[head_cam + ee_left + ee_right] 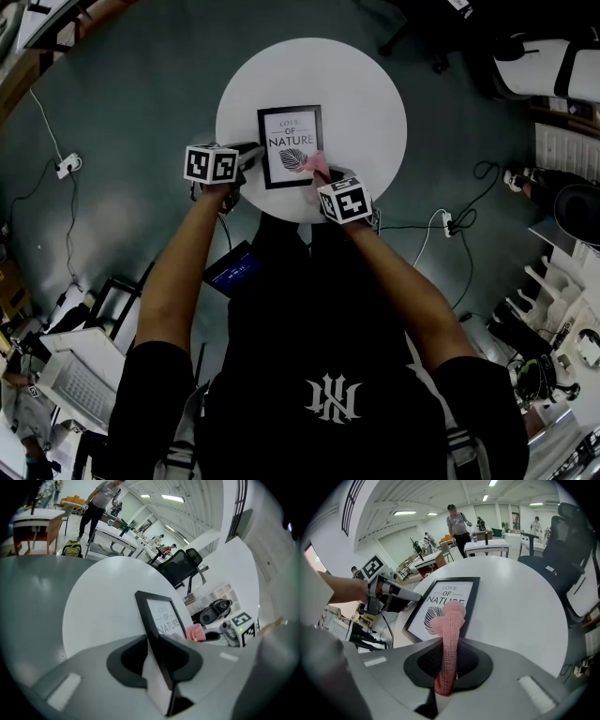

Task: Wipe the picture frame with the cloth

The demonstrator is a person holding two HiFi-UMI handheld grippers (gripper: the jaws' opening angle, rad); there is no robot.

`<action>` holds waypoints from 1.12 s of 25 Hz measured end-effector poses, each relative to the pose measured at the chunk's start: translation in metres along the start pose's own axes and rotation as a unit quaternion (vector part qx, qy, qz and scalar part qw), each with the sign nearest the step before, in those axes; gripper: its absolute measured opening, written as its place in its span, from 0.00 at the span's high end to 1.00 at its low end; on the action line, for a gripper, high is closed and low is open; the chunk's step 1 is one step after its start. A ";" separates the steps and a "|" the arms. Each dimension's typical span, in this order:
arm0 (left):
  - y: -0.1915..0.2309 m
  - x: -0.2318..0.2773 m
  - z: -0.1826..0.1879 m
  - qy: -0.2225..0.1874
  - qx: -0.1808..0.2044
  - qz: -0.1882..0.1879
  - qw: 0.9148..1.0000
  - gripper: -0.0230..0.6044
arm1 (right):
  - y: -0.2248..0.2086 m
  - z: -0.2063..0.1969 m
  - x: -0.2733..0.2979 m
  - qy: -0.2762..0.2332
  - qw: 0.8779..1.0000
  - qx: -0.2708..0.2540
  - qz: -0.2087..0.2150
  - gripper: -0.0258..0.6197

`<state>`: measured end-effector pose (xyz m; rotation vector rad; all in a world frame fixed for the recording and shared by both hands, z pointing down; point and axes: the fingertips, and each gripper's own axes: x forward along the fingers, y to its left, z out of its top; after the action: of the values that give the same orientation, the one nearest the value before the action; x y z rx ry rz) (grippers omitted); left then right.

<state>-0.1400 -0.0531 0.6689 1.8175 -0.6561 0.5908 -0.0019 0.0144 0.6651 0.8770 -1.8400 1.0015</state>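
Picture frame [291,145]: lies on the round white surface [366,84], its left edge pinched by the left tongs [157,660].
Cloth [449,620], pink: clamped in the right tongs [446,667], tip over the lower glass.
Progress, as judged: wiping barely begun; most of the face and the border remain.

The frame [291,141] is lying on the table [366,94], the left gripper [253,156] touching its edge. The right gripper [325,179] is holding a cloth [317,165] on its corner.
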 end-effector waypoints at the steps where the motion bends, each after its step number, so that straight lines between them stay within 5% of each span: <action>1: 0.000 0.000 0.000 0.000 0.001 0.000 1.000 0.85 | -0.002 0.000 -0.001 -0.001 1.000 0.001 -0.001 0.92; 18: -0.001 0.000 -0.002 0.003 -0.002 -0.003 1.000 0.85 | -0.020 0.001 -0.017 -0.020 0.998 0.045 -0.033 0.92; 24: -0.009 -0.010 -0.009 0.022 0.033 0.001 0.999 0.83 | -0.004 0.048 -0.039 -0.079 0.996 0.037 -0.010 0.92; 28: -0.040 -0.031 0.007 -0.007 0.048 -0.031 0.998 0.83 | 0.007 0.091 -0.064 -0.127 0.992 0.020 0.010 0.92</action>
<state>-0.1346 -0.0436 0.6191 1.9264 -0.5860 0.5773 -0.0136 -0.0511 0.5762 1.0511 -2.0507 0.9783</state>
